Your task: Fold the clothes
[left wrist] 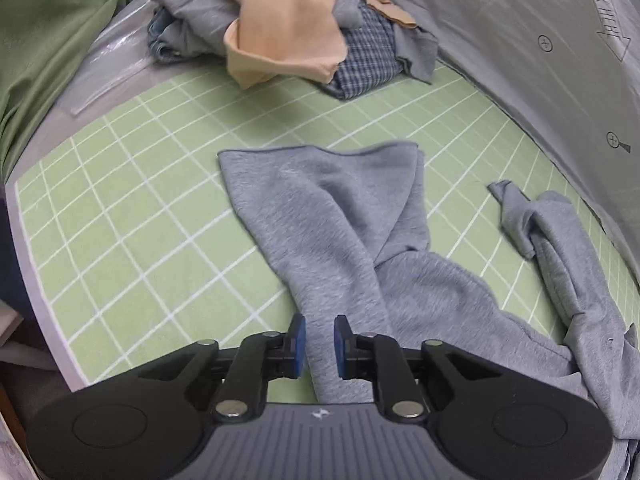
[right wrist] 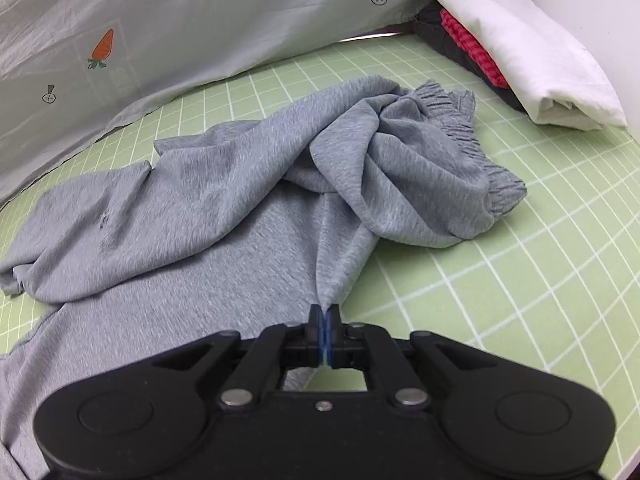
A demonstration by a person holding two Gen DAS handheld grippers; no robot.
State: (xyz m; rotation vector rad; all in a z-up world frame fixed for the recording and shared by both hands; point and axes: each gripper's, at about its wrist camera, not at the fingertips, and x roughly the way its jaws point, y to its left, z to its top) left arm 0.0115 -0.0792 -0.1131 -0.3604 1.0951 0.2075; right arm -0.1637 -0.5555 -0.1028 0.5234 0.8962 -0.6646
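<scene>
Grey sweatpants [left wrist: 328, 216] lie crumpled on the green grid mat [left wrist: 132, 200]. In the left wrist view one leg stretches away toward its hem, and my left gripper [left wrist: 320, 346] is open with the leg's cloth lying between its blue pads, not pinched. In the right wrist view the same grey sweatpants [right wrist: 224, 200] are bunched, with the elastic waistband [right wrist: 472, 148] at the right. My right gripper [right wrist: 324, 320] is shut on a fold of the sweatpants, and the cloth pulls into a taut ridge running up from the pads.
A pile of unfolded clothes [left wrist: 288, 24], peach, grey and checked, sits at the mat's far side. Green fabric [left wrist: 44, 40] hangs at the left. A grey printed sheet [right wrist: 200, 20] rises behind the mat. Folded white, red and dark clothes [right wrist: 520, 48] are stacked at the far right.
</scene>
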